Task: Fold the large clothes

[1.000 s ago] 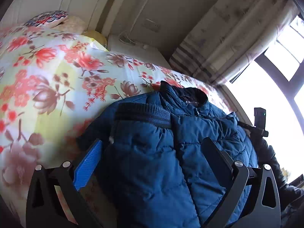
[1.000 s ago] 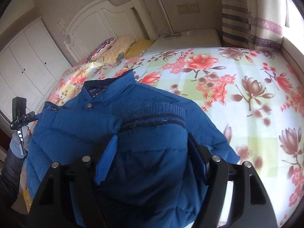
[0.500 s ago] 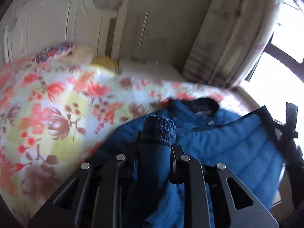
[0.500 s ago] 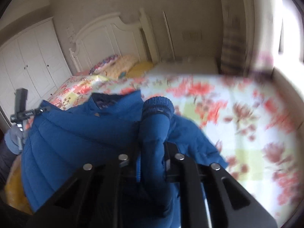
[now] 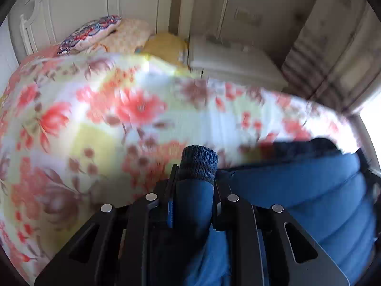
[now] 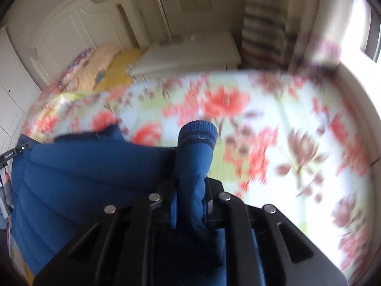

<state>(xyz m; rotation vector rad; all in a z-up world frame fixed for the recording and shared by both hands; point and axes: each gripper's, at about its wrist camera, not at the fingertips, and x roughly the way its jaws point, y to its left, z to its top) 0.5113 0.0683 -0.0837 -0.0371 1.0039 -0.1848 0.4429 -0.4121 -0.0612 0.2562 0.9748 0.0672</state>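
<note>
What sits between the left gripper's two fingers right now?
In the left wrist view, a sleeve of the blue jacket fills the left gripper, its ribbed cuff poking out.

Cream carved headboard point(image 5: 78, 4), white nightstand point(image 6: 190, 54), striped curtain point(image 6: 262, 28), floral bedspread point(image 5: 95, 109), bright window daylight
</note>
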